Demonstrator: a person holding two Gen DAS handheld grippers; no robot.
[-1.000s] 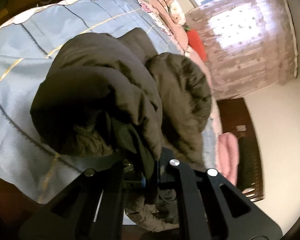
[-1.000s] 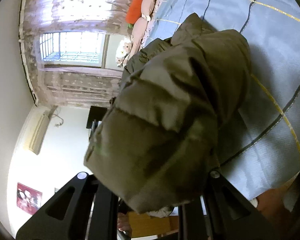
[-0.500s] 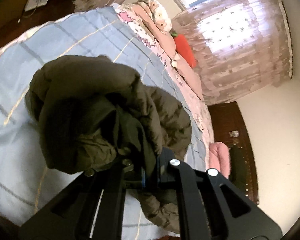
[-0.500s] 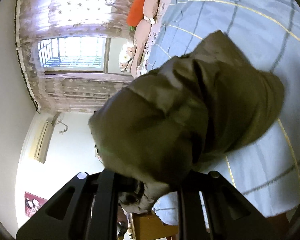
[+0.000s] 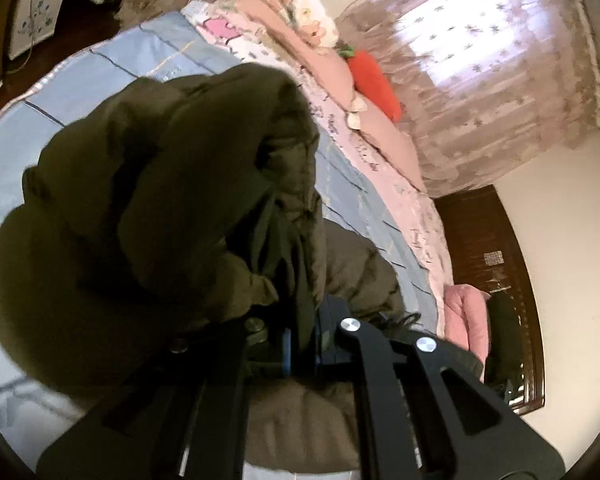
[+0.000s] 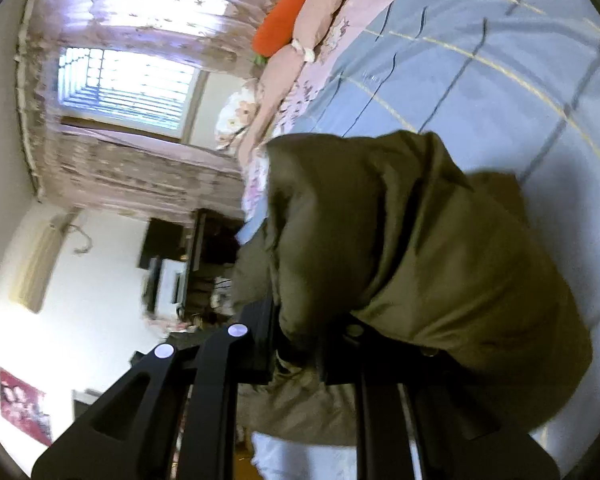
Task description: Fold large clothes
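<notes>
A bulky olive-green padded jacket (image 5: 172,216) hangs bunched over a bed with a blue checked cover (image 5: 132,52). My left gripper (image 5: 300,340) is shut on a fold of the jacket, which drapes over its left finger and hides the fingertips. In the right wrist view the same jacket (image 6: 420,248) hangs above the blue cover (image 6: 500,60). My right gripper (image 6: 300,344) is shut on another part of it, with the cloth pinched between the jaws and draped over the right finger.
Pink pillows (image 5: 380,132) and an orange carrot cushion (image 5: 374,84) lie along the far side of the bed. A dark wooden headboard (image 5: 500,280) stands by the white wall. Curtained windows (image 6: 132,80) sit behind. A pink bundle (image 5: 466,312) lies near the headboard.
Both grippers have lifted the jacket higher off the bed and swung toward the pillows. The jacket has bunched closer to both cameras.
</notes>
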